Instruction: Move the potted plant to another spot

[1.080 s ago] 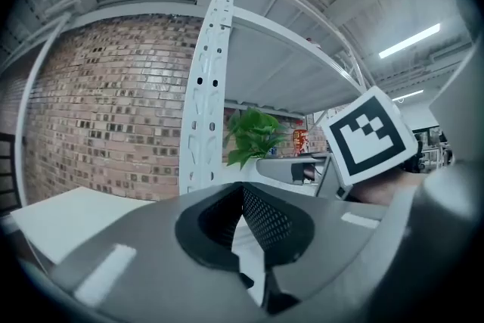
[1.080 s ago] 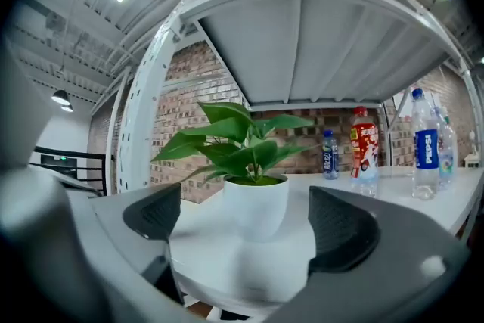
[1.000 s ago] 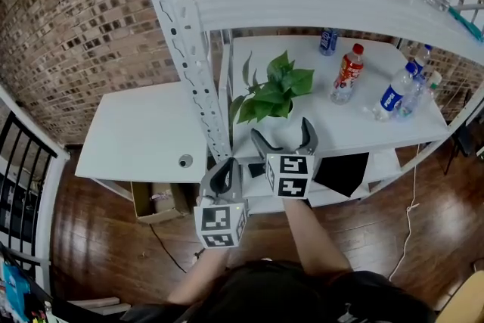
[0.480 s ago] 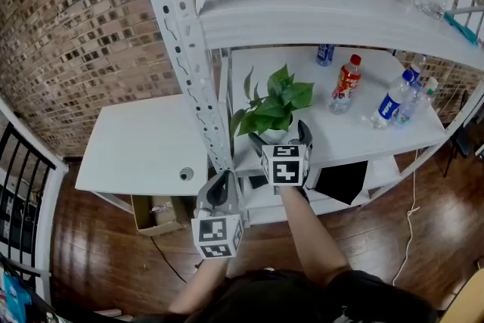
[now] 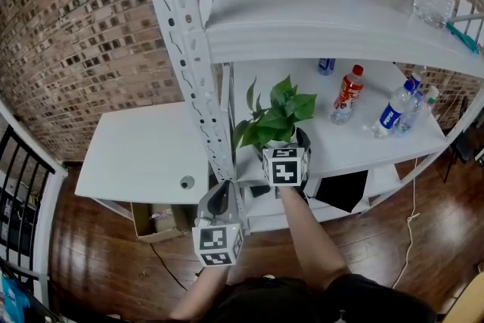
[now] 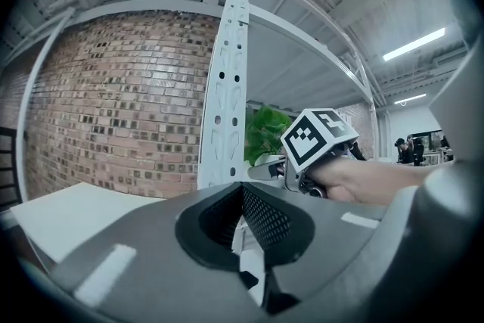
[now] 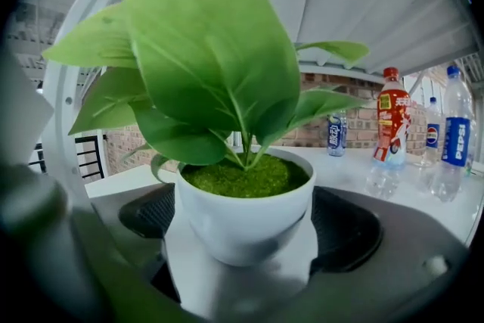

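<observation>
The potted plant (image 5: 277,113), broad green leaves in a small white pot (image 7: 246,217), stands at the front left of the middle shelf (image 5: 355,144). My right gripper (image 5: 282,141) is open, one jaw on each side of the pot, with a small gap showing on both sides in the right gripper view. The leaves hide the pot in the head view. My left gripper (image 5: 220,194) hangs lower, in front of the shelf post, with its jaws together and nothing in them (image 6: 246,219). The left gripper view shows the right gripper's marker cube (image 6: 318,136) beside the plant (image 6: 265,134).
A white perforated shelf post (image 5: 189,49) rises just left of the plant. A red bottle (image 5: 346,94) and Pepsi bottles (image 5: 393,111) stand further right on the shelf. A low white table (image 5: 136,151) lies to the left, with a cardboard box (image 5: 155,219) beneath it.
My right gripper has moved forward from the shelf's front edge until its jaws stand around the pot. The left gripper has barely shifted.
</observation>
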{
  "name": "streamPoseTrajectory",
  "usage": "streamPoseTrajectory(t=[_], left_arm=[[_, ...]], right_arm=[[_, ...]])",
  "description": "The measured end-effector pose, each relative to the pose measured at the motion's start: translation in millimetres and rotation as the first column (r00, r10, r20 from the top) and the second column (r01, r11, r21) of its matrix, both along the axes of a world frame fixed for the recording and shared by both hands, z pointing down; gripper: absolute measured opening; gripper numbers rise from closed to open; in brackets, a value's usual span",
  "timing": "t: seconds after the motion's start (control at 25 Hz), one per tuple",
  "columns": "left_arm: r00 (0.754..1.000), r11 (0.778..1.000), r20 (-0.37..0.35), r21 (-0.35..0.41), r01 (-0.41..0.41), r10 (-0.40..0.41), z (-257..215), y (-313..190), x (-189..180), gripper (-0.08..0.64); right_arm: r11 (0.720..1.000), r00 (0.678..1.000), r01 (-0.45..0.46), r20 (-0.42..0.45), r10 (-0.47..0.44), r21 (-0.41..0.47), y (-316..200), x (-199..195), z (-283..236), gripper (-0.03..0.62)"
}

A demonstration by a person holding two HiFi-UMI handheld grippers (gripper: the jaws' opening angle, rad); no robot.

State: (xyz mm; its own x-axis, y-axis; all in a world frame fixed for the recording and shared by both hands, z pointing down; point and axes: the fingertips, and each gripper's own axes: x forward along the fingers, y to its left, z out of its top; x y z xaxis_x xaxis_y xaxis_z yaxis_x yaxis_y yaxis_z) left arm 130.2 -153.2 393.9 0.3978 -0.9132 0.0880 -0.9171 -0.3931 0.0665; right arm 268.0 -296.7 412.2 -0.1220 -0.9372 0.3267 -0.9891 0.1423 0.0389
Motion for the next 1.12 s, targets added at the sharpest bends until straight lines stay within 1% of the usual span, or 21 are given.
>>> streamPoseTrajectory(t=[0.12, 0.36, 0.48, 0.84, 1.12], left_arm=[[1.0, 1.0, -0.001, -0.005, 0.004, -0.004, 1.7, -0.6, -1.3, 0.017], [1.0, 1.0, 0.001, 0.0, 0.006, -0.006, 0.6, -0.9, -0.7, 0.017], [1.0, 1.0, -0.006, -0.002, 0.0, 0.0, 1.1, 0.9, 3.3, 0.017], [1.0, 1.0, 0.002, 0.003, -0.004, 0.004, 0.7, 12.6, 5.4, 0.017], [1.0, 1.0, 0.002, 0.002, -0.006, 0.006, 2.1, 26.2, 7.1, 0.017]], right_arm=[[1.0, 1.0, -0.008, -0.002, 0.008, 0.004, 0.2, 1.5, -0.7, 0.474], [1.0, 1.0, 0.018, 0.012, -0.019, 0.008, 3.5, -4.2, -3.8, 0.472], [1.0, 1.0, 0.017, 0.0, -0.017, 0.013, 10.6, 3.1, -2.7, 0.471], [0.996, 0.998, 0.054, 0.012, -0.055, 0.067, 58.2, -3.3, -16.7, 0.469], [0.989, 0.997, 0.062, 0.035, -0.068, 0.137, 106.1, -2.4, -32.6, 0.469]])
